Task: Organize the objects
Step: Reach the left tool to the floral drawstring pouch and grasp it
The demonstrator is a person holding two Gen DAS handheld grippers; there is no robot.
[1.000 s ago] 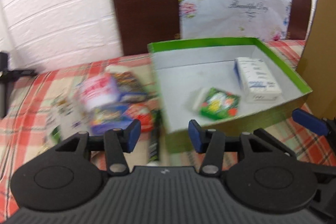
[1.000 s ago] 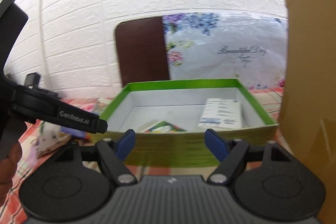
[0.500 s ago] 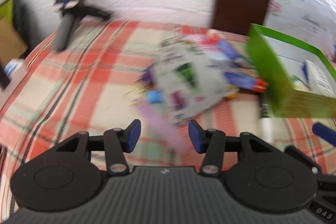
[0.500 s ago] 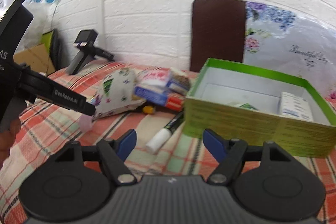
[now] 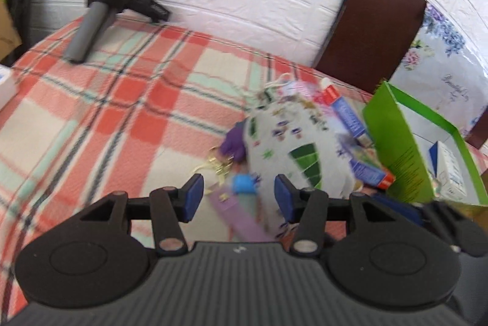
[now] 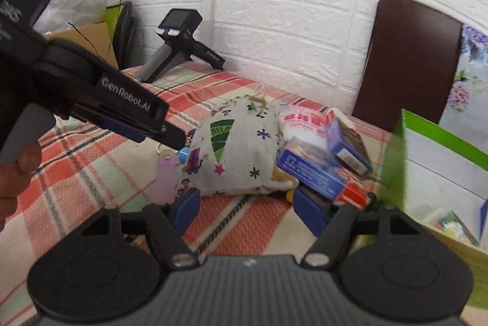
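My left gripper (image 5: 238, 194) hangs with its jaws spread wide and nothing between them, low over the plaid tablecloth (image 5: 100, 124). Just beyond the blue pads (image 5: 192, 196) lies a pale purple tag (image 5: 241, 222) with a small blue piece (image 5: 243, 185) at its far end, and a tangle of gold-coloured chain (image 5: 218, 165) beside it; motion blur keeps me from telling more. Just right of these sits a white fabric pouch (image 5: 286, 149) printed with green trees and purple shapes. Past the pouch, blue and red boxes (image 5: 370, 172) lie in a loose pile against the left wall of the green box (image 5: 396, 139). A white carton (image 5: 451, 170) rests inside that box.

My right gripper (image 6: 244, 211) is also open and empty, held near the table's front. Straight ahead the fabric pouch (image 6: 238, 152) sits between my two pads, farther off. To its right the stacked boxes (image 6: 311, 170) lean on each other, and the green box (image 6: 396, 161) stands at the right edge, a small green printed packet (image 6: 454, 226) lying on its floor. My left gripper (image 6: 183, 143) reaches in from the left in this view, its tip close above the purple tag (image 6: 167, 178). A spare handheld gripper (image 6: 174, 45) stands at the far left of the table near the white brick wall (image 6: 289, 5). A dark brown chair back (image 6: 408, 60) rises behind the table.
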